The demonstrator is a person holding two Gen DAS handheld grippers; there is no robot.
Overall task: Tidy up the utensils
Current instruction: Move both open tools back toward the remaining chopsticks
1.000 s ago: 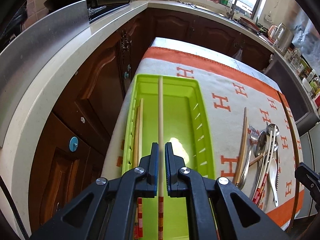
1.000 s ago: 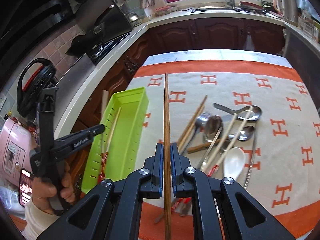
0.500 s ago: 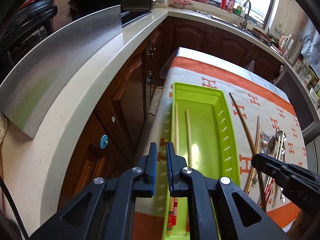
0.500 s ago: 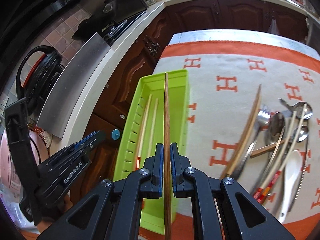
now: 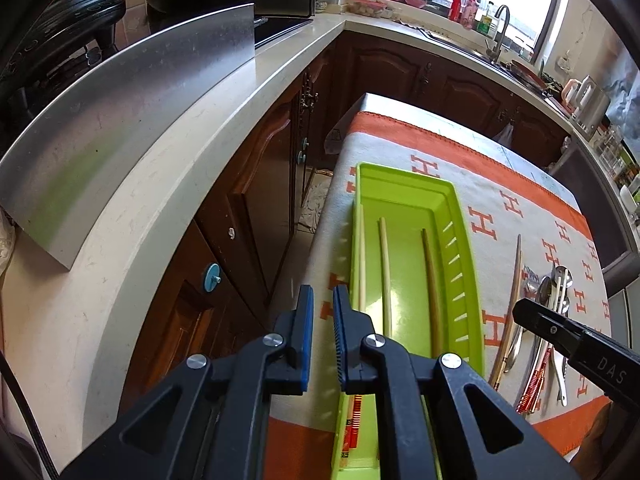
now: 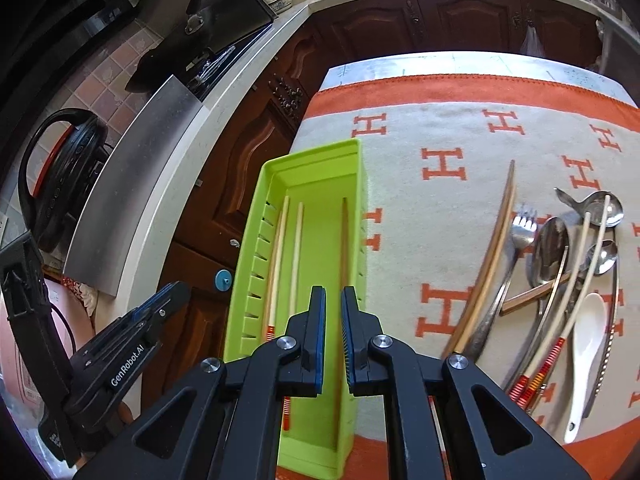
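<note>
A lime green tray (image 5: 404, 178) lies on the left side of the orange-and-white cloth. Two pale chopsticks (image 5: 385, 272) and one brown chopstick (image 5: 431, 280) lie lengthwise in it. My left gripper (image 5: 322, 292) hovers just left of the tray's near end, its jaws almost together with nothing between them. My right gripper (image 6: 333, 292) hangs over the tray (image 6: 312, 152) beside the brown chopstick (image 6: 344, 248), also down to a narrow slit and empty. To the right lies a loose pile: a brown chopstick (image 6: 492, 256), a fork (image 6: 520, 228), metal spoons (image 6: 552, 248) and a white spoon (image 6: 586, 344).
A pale countertop (image 5: 168, 184) with a steel splash panel (image 5: 132, 112) runs along the left, above dark wooden cabinets (image 5: 256, 200). A floor gap separates it from the table. Sink and bottles stand at the back by the window. A black cooker (image 6: 60, 172) sits far left.
Both grippers have let go of their chopsticks, which now lie in the tray. The right gripper swung left over the tray. The left gripper drew back to the tray's left edge.
</note>
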